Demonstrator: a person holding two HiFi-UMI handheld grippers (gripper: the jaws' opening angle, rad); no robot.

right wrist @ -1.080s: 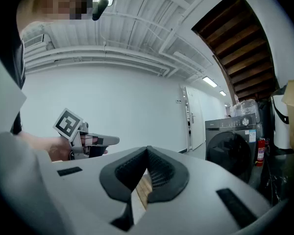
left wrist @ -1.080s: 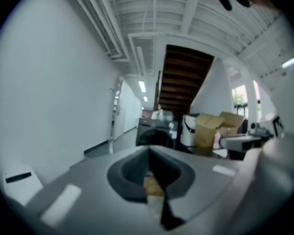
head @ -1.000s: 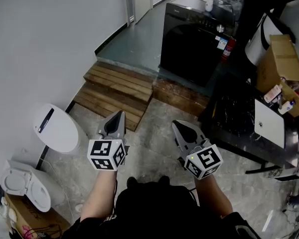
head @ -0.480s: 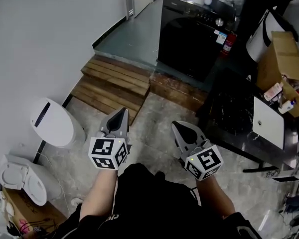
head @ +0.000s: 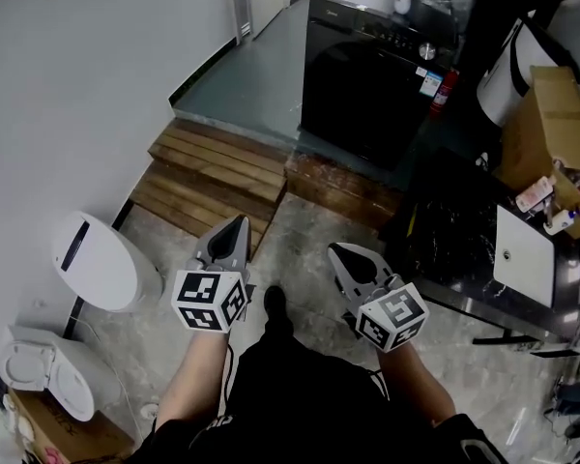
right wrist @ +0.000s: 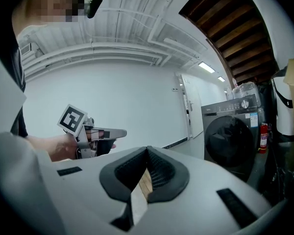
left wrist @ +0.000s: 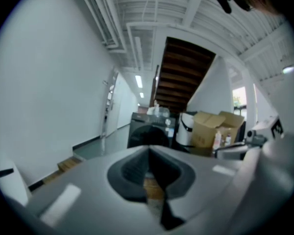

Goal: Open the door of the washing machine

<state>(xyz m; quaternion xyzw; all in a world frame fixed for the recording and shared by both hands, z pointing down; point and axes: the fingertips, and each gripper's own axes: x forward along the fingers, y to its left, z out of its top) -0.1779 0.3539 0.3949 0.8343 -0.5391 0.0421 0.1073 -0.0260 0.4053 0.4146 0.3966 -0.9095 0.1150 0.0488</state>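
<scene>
Your left gripper (head: 235, 223): jaws pressed together, empty, lower centre of the frame
Your right gripper (head: 340, 251): jaws pressed together, empty, lower centre-right
Washing machine (head: 367, 66): upper centre, door (head: 362, 104) closed, well apart from both

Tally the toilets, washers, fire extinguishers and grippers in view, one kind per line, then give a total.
Toilets: 2
Washer: 1
Fire extinguisher: 1
Grippers: 2
Total: 6
</scene>
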